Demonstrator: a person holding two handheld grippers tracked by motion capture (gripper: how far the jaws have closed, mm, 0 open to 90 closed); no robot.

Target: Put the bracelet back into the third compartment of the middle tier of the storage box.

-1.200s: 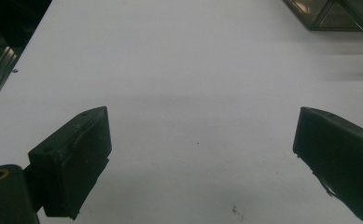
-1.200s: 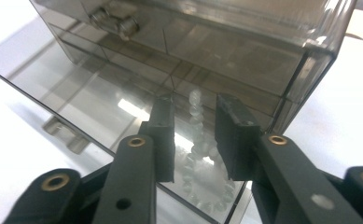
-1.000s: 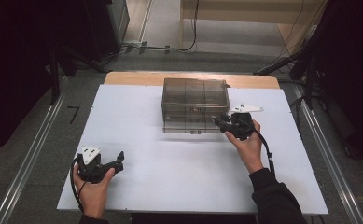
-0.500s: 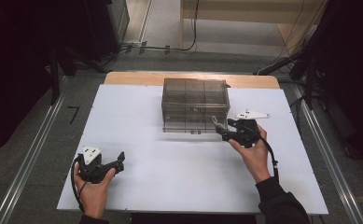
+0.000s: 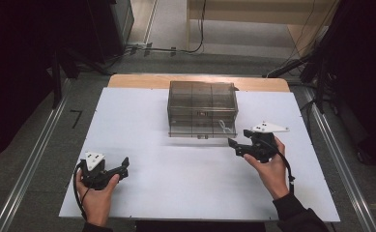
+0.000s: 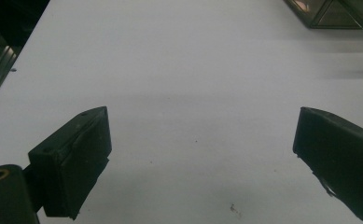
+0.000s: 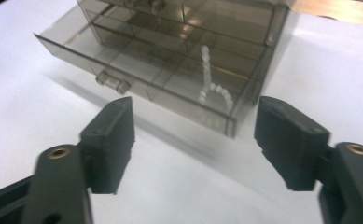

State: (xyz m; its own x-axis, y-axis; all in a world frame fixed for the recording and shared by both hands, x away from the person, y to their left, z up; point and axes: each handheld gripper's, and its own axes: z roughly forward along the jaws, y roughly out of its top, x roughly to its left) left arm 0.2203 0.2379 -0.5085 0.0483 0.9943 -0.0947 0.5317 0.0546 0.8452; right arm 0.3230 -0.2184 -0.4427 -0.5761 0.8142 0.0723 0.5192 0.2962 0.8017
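Item: smoky clear drawer box [image 5: 202, 108], at twelve o'clock on the white table [image 5: 142, 121], its bottom drawer [image 7: 137, 81] pulled out slightly with a white beaded string [image 7: 212, 86] lying inside, probably just dropped there. The right gripper [image 5: 237, 146], at its five o'clock, has drawn back from the drawer since the earlier frame, and its jaws have just been opening, nothing between them. The left gripper [image 5: 122, 166] rests idle at seven o'clock, jaws wide and empty.

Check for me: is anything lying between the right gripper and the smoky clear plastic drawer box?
Nothing visible. Bare white tabletop separates the open right gripper from the smoky clear plastic drawer box, whose bottom drawer stands slightly pulled out.
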